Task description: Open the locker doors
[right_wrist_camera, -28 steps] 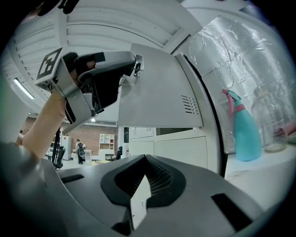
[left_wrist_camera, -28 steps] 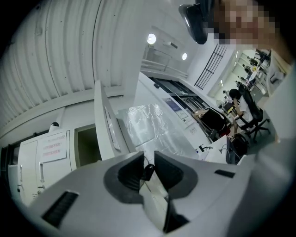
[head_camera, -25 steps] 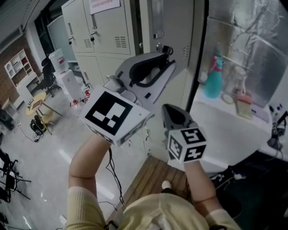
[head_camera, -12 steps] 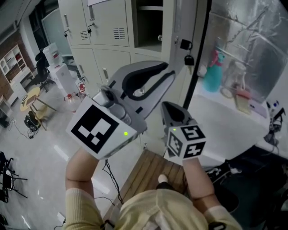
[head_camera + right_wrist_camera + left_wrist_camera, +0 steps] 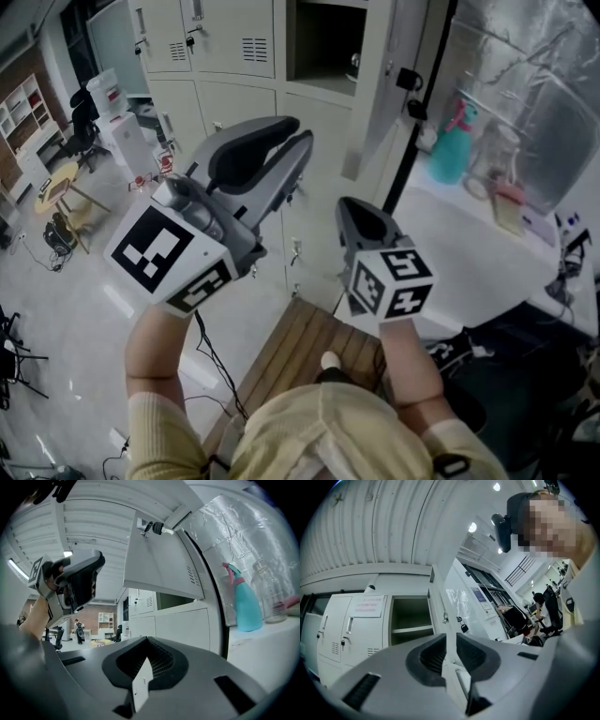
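Note:
A bank of pale grey lockers (image 5: 234, 37) fills the top of the head view. One upper compartment (image 5: 319, 37) stands open and dark inside, and its door (image 5: 380, 94) is swung out to the right with keys (image 5: 409, 84) hanging from the lock. My left gripper (image 5: 298, 131) is held in front of the lower lockers, below the open compartment. Its jaws stand a little apart and nothing is between them. The left gripper view shows the open compartment (image 5: 408, 618) and the door (image 5: 440, 606) beyond the left gripper (image 5: 451, 637). My right gripper (image 5: 354, 208) is shut and empty, below the door (image 5: 159, 559).
A teal spray bottle (image 5: 452, 141) and jars stand on a white counter (image 5: 469, 262) at the right, before a foil-covered wall. A wooden slatted platform (image 5: 300, 356) lies under the person's feet. A water dispenser (image 5: 117, 141), chairs and floor cables are at the left.
The locker door has swung wider open to the right, showing the dark compartment. My left gripper has drawn back to the left and down. The right gripper has hardly moved.

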